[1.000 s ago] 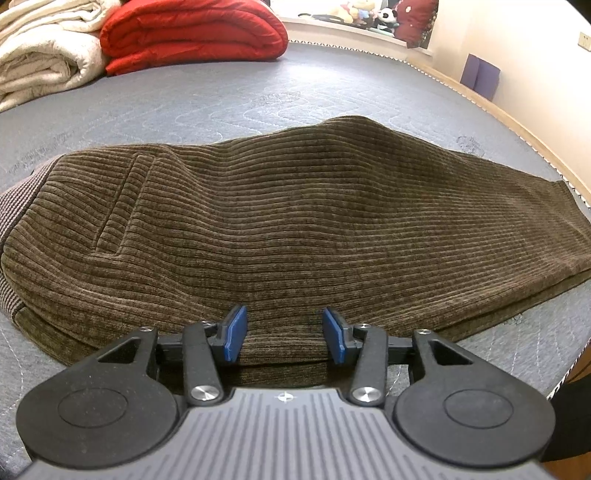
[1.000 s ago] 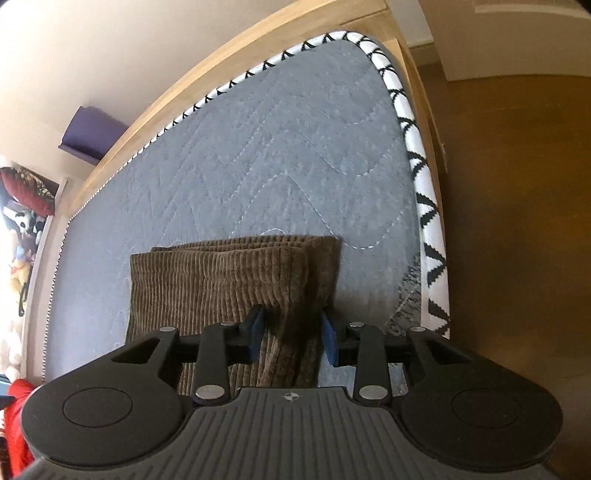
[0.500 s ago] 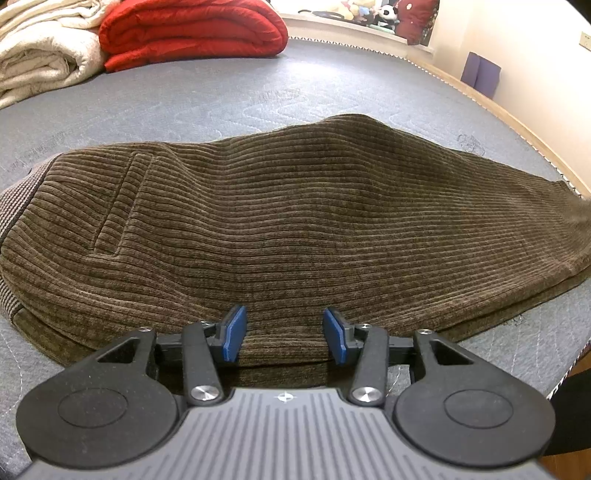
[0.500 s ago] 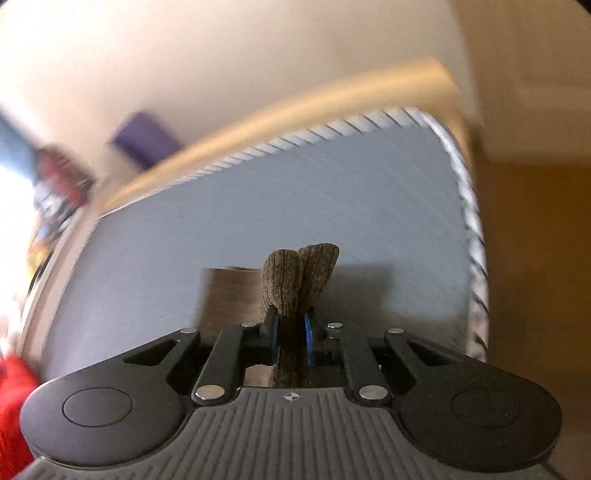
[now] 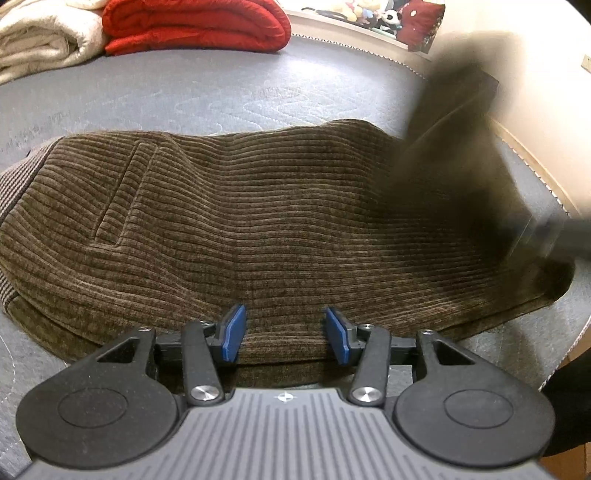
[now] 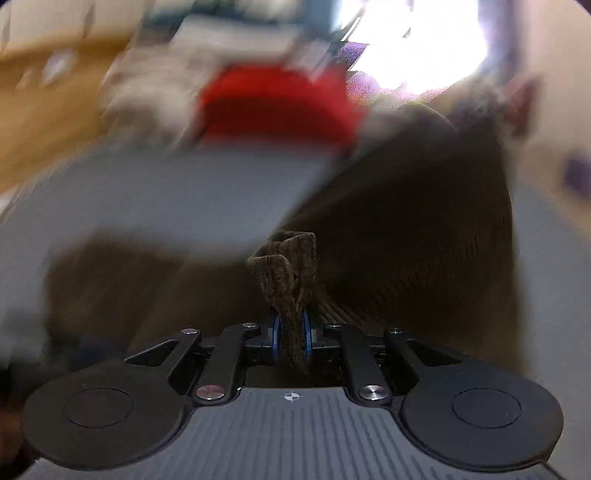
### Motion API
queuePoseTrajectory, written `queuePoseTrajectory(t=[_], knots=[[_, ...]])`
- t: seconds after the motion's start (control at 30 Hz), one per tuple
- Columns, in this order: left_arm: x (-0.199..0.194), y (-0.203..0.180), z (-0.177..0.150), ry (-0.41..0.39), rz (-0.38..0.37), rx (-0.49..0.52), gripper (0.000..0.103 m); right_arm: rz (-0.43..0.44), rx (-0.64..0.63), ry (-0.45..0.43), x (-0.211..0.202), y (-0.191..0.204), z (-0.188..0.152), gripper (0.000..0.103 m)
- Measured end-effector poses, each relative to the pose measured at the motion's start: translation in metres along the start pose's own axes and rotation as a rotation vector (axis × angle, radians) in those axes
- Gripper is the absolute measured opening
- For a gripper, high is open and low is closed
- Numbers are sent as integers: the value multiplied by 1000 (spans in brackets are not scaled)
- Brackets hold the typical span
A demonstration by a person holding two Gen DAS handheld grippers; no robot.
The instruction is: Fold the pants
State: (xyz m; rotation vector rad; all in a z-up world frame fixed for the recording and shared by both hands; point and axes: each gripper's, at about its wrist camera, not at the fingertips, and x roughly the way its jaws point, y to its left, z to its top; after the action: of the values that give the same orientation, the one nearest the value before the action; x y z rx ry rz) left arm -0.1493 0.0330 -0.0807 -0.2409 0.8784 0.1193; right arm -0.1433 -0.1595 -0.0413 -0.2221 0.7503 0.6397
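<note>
Brown corduroy pants (image 5: 258, 221) lie flat across the grey mattress (image 5: 221, 92), waistband at the left. My left gripper (image 5: 284, 334) is open, its blue pads either side of the near edge of the pants, not gripping. My right gripper (image 6: 290, 332) is shut on the bunched leg cuffs of the pants (image 6: 290, 280) and holds them lifted. In the left wrist view the raised leg end and right gripper show as a dark blur (image 5: 461, 147) at the right. The right wrist view is heavily motion-blurred.
A folded red blanket (image 5: 195, 26) and a cream blanket (image 5: 40, 40) lie at the far side of the mattress. Stuffed toys (image 5: 373, 14) sit on a ledge behind. The mattress edge and wooden frame (image 5: 532, 155) run along the right.
My right gripper shut on the leg cuffs, lifted them and swung them fast over the pants toward the waistband side. My left gripper stayed open at the near edge.
</note>
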Motion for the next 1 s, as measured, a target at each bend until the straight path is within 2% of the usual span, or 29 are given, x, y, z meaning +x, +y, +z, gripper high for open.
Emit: queuePoseTrajectory(t=[0.03,0.07,0.17,0.23,0.3,0.37,0.47,0.53,0.6,0.63,0.73,0.77,0.83,0.87,0.9,0.93,1.0], knots=[[-1,1,0,3,-5,-5,54,38,0,113,21,11,-13,13],[-1,2,0,4,-11,-11,55,48,-4,172,31,18,-21,15],[-2,5,2,12,-30,-30,60,23,-87,168,25,38,-29,24],[-1,6,4,19,-43,-34,66,65,-99,167,12,39,-28,27],[0,3,5,22,-48,-25,71,108,-60,174,1,32,-27,26],[0,1,5,18,-39,-19,71,114,39,170,-10,17,-25,26],[-5,3,5,-9,-43,-52,69,18,255,63,-33,-21,-22,31],[-13,2,8,-56,-48,-59,66,-112,444,-24,-51,-54,-30,40],[-24,-2,11,-111,-82,-60,65,-269,592,-74,-63,-85,-43,45],[-28,-5,13,-131,-109,-68,65,-332,665,-78,-67,-103,-52,46],[-29,-18,21,-152,-179,-127,65,-438,831,-48,-70,-145,-80,47],[-25,-23,23,-138,-199,-151,65,-454,897,-32,-69,-159,-91,48],[-11,-34,26,-80,-210,-189,65,-423,1013,-15,-63,-176,-109,56],[-1,-38,26,-35,-201,-206,62,-388,1063,-13,-58,-181,-115,56],[11,-41,24,18,-192,-221,41,-356,1094,-11,-54,-183,-118,56],[22,-45,20,68,-186,-229,35,-314,1116,-10,-50,-186,-120,57],[19,-51,15,39,-158,-203,27,-289,1125,-1,-47,-185,-120,61]])
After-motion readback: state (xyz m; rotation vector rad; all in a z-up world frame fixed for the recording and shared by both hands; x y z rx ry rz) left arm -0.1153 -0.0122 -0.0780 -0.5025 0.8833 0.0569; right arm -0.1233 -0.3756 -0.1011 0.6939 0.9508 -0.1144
